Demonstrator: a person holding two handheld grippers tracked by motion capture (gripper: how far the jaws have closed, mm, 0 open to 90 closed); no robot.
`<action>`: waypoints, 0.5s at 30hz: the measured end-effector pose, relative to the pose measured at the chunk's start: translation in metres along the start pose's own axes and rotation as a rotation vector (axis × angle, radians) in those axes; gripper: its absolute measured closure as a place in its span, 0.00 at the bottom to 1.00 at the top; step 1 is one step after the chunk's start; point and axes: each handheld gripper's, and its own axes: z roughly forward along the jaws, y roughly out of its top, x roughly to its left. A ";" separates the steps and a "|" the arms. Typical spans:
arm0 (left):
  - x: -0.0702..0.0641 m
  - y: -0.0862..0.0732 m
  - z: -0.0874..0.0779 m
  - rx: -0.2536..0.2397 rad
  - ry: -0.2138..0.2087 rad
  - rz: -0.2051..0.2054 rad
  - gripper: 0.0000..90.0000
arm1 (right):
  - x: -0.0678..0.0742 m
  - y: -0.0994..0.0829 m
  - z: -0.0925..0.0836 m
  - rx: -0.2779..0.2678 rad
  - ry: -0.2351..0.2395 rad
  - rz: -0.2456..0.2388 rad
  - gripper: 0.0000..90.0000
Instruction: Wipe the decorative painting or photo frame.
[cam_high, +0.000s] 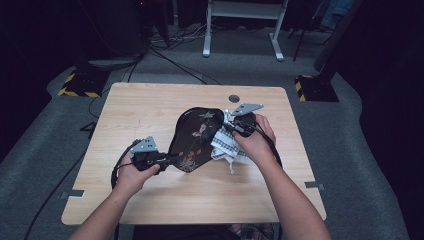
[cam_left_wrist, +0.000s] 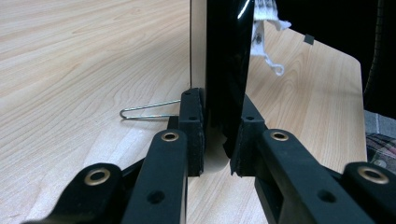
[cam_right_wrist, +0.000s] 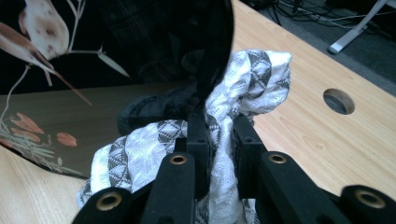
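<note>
**Tray clamped at its rim, cloth pressed to its edge**

The tray (cam_high: 192, 140), black with leaf and flower motifs, is tilted up off the table (cam_high: 150, 105), its narrow near end pinched in the left claw (cam_high: 161, 161); in the left gripper view the claw (cam_left_wrist: 215, 154) has both pads pressed flat on either face of the rim, and the tray's edge (cam_left_wrist: 224, 70) rises straight up from between them; a bent wire clip (cam_left_wrist: 149, 111) lies on the wood just left of that claw. The right claw (cam_high: 231, 128) is clenched on a white patterned cloth (cam_high: 225, 145) at the tray's far side; in the right gripper view the cloth (cam_right_wrist: 252, 79) bunches between and around the jaws, and the tray's rim (cam_right_wrist: 217, 60) stands just above the claw (cam_right_wrist: 217, 140), touching the cloth. Beyond the right claw the table holds a round hole (cam_right_wrist: 338, 100), then its edge and grey floor; bare wood lies open left of the left claw and nearer the person, well apart from every table edge.
</note>
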 end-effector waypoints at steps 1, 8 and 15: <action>0.000 0.000 0.000 0.000 0.000 0.001 0.87 | 0.001 -0.001 0.001 0.004 0.001 -0.002 0.90; 0.000 0.000 0.000 0.000 0.000 -0.001 0.87 | 0.005 -0.006 0.007 0.029 0.015 -0.007 0.90; 0.000 0.000 0.000 0.000 0.003 -0.001 0.87 | 0.008 -0.012 0.011 0.055 0.023 -0.018 0.90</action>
